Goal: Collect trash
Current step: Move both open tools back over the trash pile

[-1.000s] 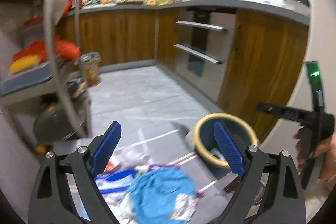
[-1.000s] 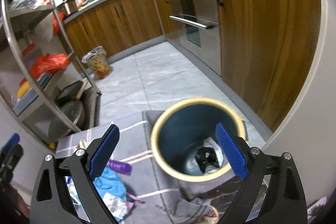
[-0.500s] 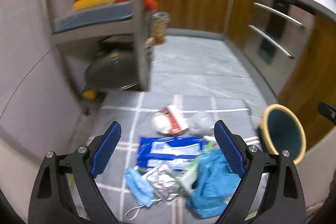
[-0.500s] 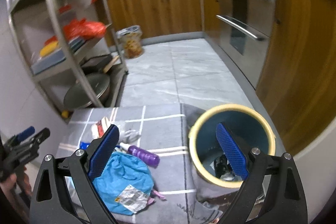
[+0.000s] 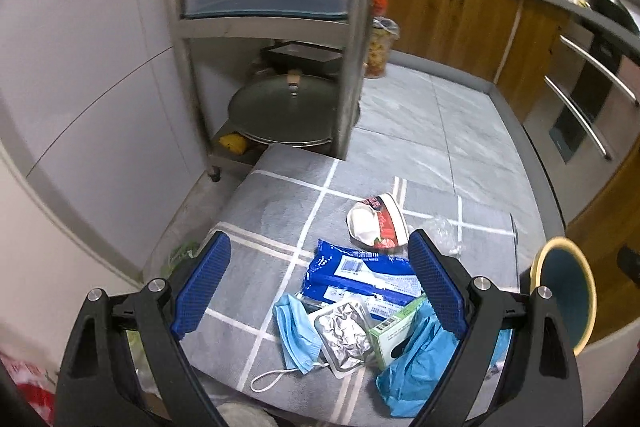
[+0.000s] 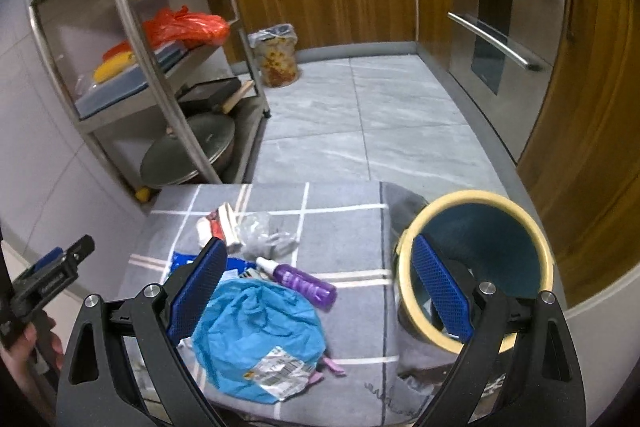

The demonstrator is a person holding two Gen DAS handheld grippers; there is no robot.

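Trash lies on a grey checked mat [image 5: 276, 211]: a blue wipes pack [image 5: 360, 277], a blue face mask [image 5: 296, 331], a foil wrapper [image 5: 344, 333], a green box [image 5: 394, 329], a red-white cup [image 5: 376, 223], a blue plastic bag [image 6: 256, 331] and a purple spray bottle [image 6: 302, 283]. A teal bin with a yellow rim [image 6: 476, 267] stands right of the mat. My left gripper [image 5: 320, 287] is open and empty above the pile. My right gripper [image 6: 320, 295] is open and empty, between the bag and the bin.
A steel shelf rack [image 6: 160, 67] with a pot lid [image 5: 284, 109] stands left of the mat. Wooden cabinets and an oven [image 6: 512, 39] line the back and right. A lined waste basket [image 6: 278, 55] stands by the far cabinets. Grey floor tiles [image 6: 380, 131] lie beyond the mat.
Both grippers have swung left, away from the bin toward the trash pile. The left view now looks down on the pile. Both stayed open.
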